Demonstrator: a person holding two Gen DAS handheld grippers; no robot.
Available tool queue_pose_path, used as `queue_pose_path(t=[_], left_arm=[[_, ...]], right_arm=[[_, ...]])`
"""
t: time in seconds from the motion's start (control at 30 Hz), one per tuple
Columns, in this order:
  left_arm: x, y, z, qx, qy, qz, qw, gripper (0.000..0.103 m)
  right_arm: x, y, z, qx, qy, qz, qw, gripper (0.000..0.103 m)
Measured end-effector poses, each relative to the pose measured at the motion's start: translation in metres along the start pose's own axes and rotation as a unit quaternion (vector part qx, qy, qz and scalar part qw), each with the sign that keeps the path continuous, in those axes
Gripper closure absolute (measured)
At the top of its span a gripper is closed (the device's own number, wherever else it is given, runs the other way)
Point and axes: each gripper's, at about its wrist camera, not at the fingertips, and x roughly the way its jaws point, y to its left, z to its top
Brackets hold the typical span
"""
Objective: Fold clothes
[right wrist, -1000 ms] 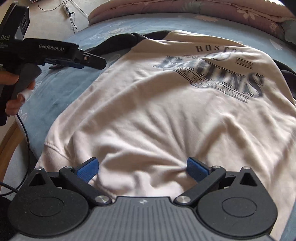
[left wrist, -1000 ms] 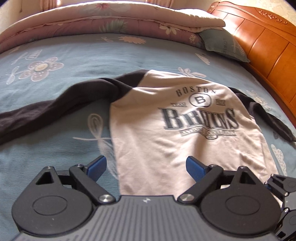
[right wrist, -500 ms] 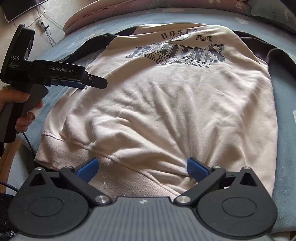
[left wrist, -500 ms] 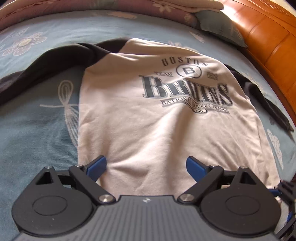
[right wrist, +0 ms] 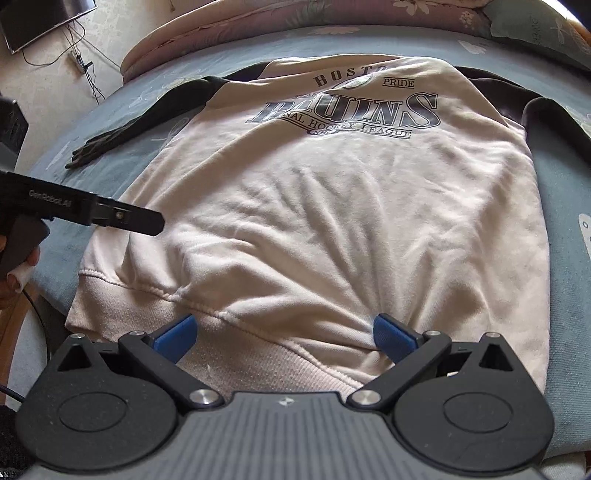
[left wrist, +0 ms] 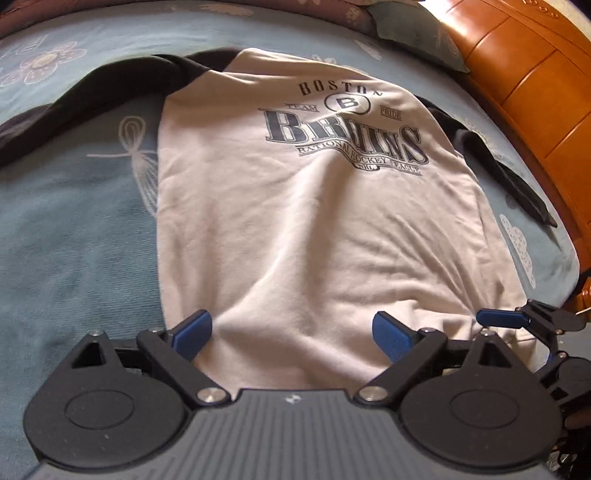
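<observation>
Nearest, the left gripper (left wrist: 291, 334) and the right gripper (right wrist: 284, 334) both hover with blue-padded jaws spread wide over the ribbed hem of the cream sweatshirt with black sleeves and a printed hockey crest (right wrist: 332, 221), gripping nothing. The sweatshirt lies face up, flat, on the blue floral bedsheet (left wrist: 74, 240), its sleeves spread outward. Beyond it sits a folded pink floral quilt (right wrist: 295, 18) and a green pillow (left wrist: 417, 29). An orange wooden headboard (left wrist: 535, 92) stands alongside; what looks like a dark screen (right wrist: 40, 18) hangs above trailing cables.
</observation>
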Motion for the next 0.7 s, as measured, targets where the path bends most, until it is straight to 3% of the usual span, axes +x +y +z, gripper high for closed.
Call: queue_pose_path(t=[0.23,0.37,0.57,0.7], left_arm=[[-0.008,-0.023,-0.006,0.04,0.009,-0.033,0.9986,0.009],[0.009,-0.021,-0.019,0.022,0.034,-0.013,0.9991,0.009],[-0.018,-0.012,-0.007,-0.003,-0.003,-0.015,0.9999,0.009],[-0.029,-0.011,0.013,-0.012,-0.029,-0.029,0.9991,0.009]], right_arm=[[0.0,0.001,0.0,0.005,-0.008,-0.002,1.0,0.0],[-0.001,0.003,-0.002,0.003,-0.011,-0.008,1.0,0.0],[-0.02,0.0,0.003,0.023,-0.018,0.0,1.0,0.0],[-0.032,-0.011,0.024,0.027,-0.051,-0.004,0.998,0.0]])
